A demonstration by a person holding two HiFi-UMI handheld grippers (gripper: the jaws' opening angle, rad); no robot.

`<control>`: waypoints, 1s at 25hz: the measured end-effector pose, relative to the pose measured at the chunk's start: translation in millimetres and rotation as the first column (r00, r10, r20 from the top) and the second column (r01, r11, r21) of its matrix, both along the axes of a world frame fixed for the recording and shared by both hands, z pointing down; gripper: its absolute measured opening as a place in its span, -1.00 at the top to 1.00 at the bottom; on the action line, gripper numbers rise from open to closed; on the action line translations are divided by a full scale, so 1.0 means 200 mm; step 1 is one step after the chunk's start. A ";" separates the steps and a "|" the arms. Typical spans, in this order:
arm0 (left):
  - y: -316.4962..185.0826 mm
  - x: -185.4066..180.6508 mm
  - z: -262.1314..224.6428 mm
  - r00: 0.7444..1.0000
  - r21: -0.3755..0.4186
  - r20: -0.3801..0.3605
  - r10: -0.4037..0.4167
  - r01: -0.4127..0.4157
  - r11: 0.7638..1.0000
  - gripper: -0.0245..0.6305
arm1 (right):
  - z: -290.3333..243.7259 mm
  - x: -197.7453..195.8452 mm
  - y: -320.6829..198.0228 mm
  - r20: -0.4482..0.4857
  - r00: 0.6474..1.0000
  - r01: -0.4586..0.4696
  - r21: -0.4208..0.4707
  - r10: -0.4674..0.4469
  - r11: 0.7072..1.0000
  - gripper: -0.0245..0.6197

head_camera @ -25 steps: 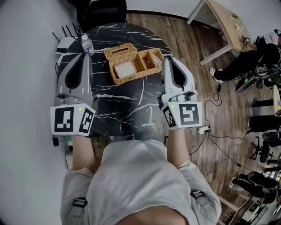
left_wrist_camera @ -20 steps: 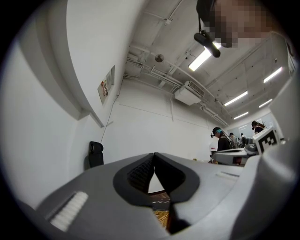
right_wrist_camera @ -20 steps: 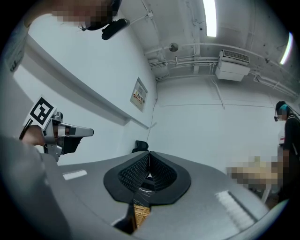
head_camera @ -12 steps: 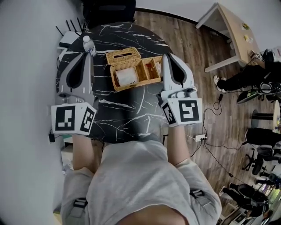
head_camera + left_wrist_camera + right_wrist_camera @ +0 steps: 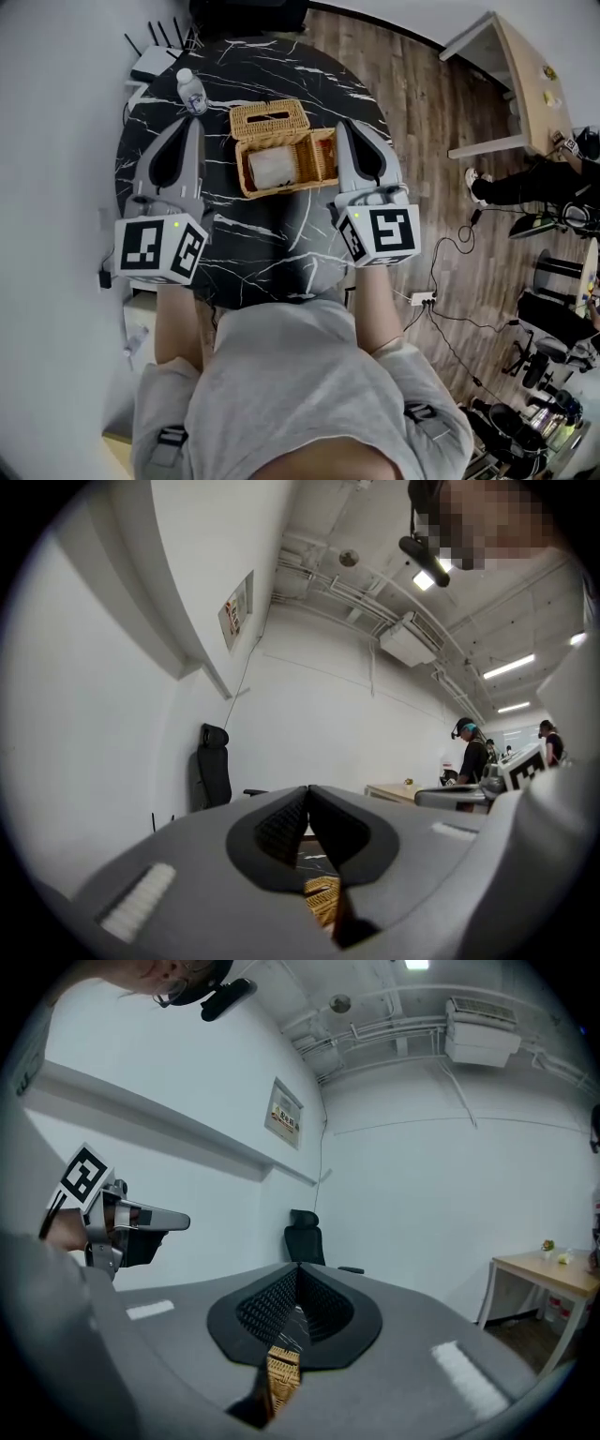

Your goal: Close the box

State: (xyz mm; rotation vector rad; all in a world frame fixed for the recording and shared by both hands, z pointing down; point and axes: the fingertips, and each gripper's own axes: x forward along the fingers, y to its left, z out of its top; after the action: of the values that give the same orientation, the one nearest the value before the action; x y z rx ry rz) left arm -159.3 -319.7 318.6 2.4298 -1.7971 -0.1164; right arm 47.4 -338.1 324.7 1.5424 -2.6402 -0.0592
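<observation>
A wicker box (image 5: 281, 164) stands on the round black marble table (image 5: 272, 248), its lid (image 5: 269, 119) flipped back on the far side. A white item (image 5: 272, 167) lies in its left compartment. My left gripper (image 5: 193, 124) hovers left of the box, and my right gripper (image 5: 341, 124) hovers at the box's right end. Both point level and forward, jaws closed tip to tip with nothing between them. Under the closed tips of the left gripper (image 5: 308, 787) a strip of wicker (image 5: 322, 899) shows. The right gripper (image 5: 298, 1267) has wicker (image 5: 281, 1377) below it too.
A water bottle (image 5: 191, 92) stands at the table's far left, just beyond the left gripper. A router (image 5: 155, 61) sits behind it and an office chair (image 5: 302, 1238) by the wall. A wooden table (image 5: 520, 84) and a seated person (image 5: 525, 178) are to the right.
Both grippers have moved forward and down, closing in on the two sides of the box. Their jaws stayed shut. The box and its lid have not moved.
</observation>
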 end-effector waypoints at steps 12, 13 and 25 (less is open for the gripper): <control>-0.21 0.02 0.43 1.000 -0.276 -0.006 -0.002 0.000 0.961 0.74 | 0.27 -0.02 -0.18 0.000 0.997 0.078 -0.117 -0.079 0.990 0.91; -0.23 0.02 0.47 1.000 -0.302 -0.003 0.000 -0.001 0.953 0.74 | 0.29 -0.03 -0.20 0.001 0.996 0.084 -0.124 -0.084 0.989 0.91; -0.39 0.03 0.93 0.997 -0.574 -0.072 0.030 -0.066 0.816 0.74 | 0.46 -0.05 -0.30 -0.004 0.989 0.144 -0.188 -0.148 0.972 0.91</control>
State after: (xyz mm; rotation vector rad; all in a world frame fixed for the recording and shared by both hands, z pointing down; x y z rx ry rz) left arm -152.4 -398.0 504.0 2.0005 -1.4600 0.3166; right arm 38.1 -398.7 416.1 1.2827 -2.6529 0.1603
